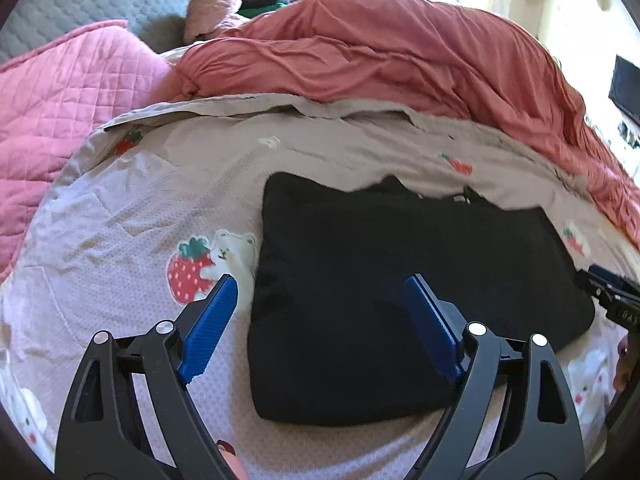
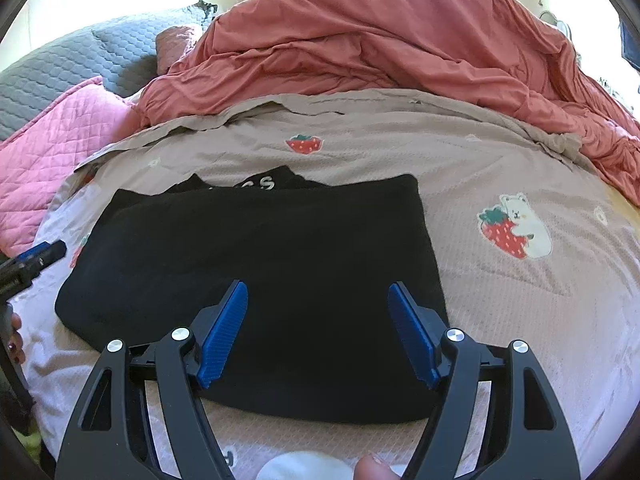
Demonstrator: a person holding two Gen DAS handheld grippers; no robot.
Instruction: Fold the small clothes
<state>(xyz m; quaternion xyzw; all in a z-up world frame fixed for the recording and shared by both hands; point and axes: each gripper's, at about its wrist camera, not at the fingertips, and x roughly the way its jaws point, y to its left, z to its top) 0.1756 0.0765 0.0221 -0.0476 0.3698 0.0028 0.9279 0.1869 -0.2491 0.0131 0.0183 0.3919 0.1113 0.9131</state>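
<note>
A black garment [image 1: 400, 280] lies folded into a flat rectangle on the bed; in the right wrist view the black garment [image 2: 256, 264] shows white letters at its far edge. My left gripper [image 1: 322, 286] hangs open above the garment's left edge, one blue pad over the sheet, the other over the cloth, nothing between them. My right gripper [image 2: 318, 292] is open over the garment's near right part, also holding nothing. Each gripper's tip shows at the edge of the other's view: the right gripper [image 1: 608, 292] and the left gripper [image 2: 36, 260].
The pale bedsheet [image 2: 500, 300] printed with strawberries and bears covers the bed. A bunched coral duvet [image 1: 400, 56] lies across the far side. A pink quilted pillow [image 1: 60, 120] and a grey one [image 1: 80, 4] sit at the far left.
</note>
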